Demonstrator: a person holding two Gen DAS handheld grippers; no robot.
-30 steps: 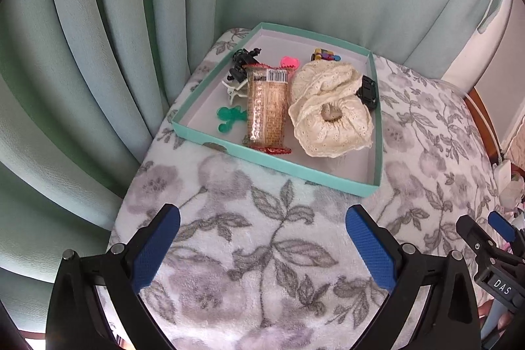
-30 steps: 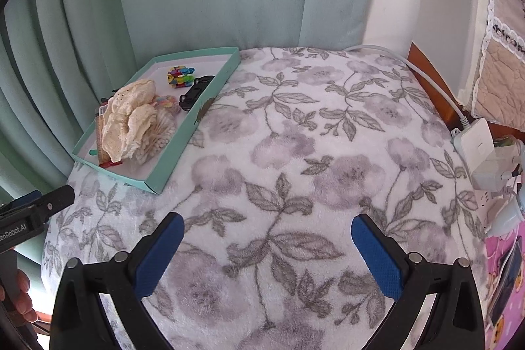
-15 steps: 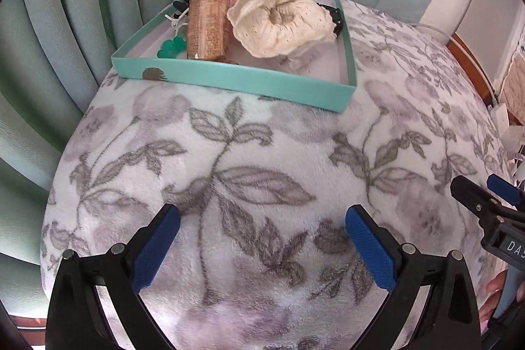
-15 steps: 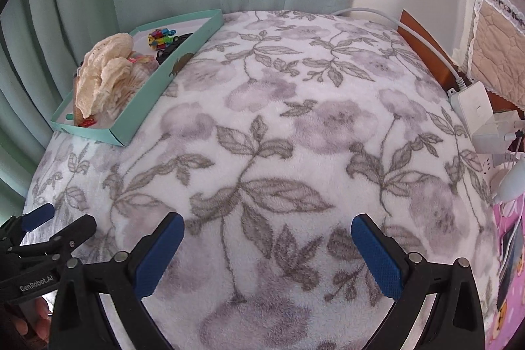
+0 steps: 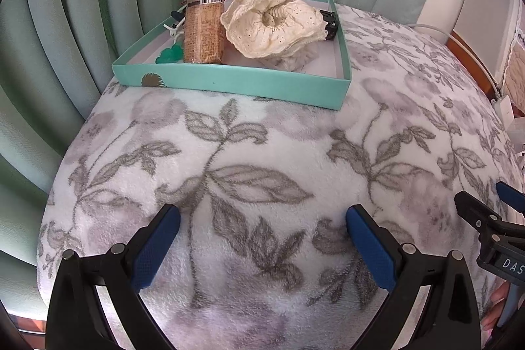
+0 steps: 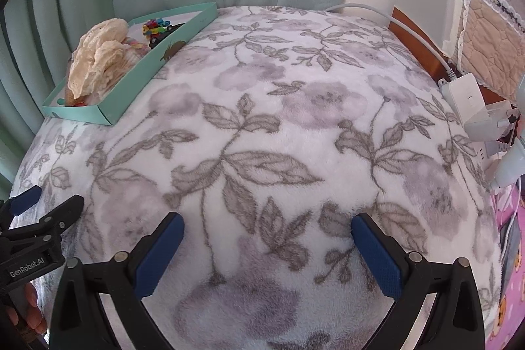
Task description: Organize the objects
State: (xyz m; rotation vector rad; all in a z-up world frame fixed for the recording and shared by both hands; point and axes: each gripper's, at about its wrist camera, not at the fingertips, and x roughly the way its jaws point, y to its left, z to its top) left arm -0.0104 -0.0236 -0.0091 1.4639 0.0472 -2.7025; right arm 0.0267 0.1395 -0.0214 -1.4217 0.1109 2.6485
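Note:
A teal tray (image 5: 236, 84) (image 6: 128, 94) rests at the far left of a floral blanket. Inside it lie a cream lace scrunchie (image 5: 272, 18) (image 6: 98, 54), a brown snack bar (image 5: 203, 31), a green clip (image 5: 169, 54), a white clip (image 5: 174, 28), a black clip (image 5: 329, 22) and small colourful toys (image 6: 156, 25). My left gripper (image 5: 262, 223) hovers open low over the blanket, well short of the tray, holding nothing. To its right my right gripper (image 6: 267, 230) is likewise open and holds nothing, over the blanket's middle.
Green curtains (image 5: 65, 22) hang close behind and left of the tray. A white power adapter (image 6: 469, 104) with a cable (image 6: 393, 18) and plugs lies at the blanket's right edge, beside a wooden edge (image 6: 416, 38). A hand (image 6: 29, 310) holds the left tool.
Both grippers have dropped lower and nearer the blanket, so the tray is seen from a flatter angle. Both stay open. Nothing in the tray moved.

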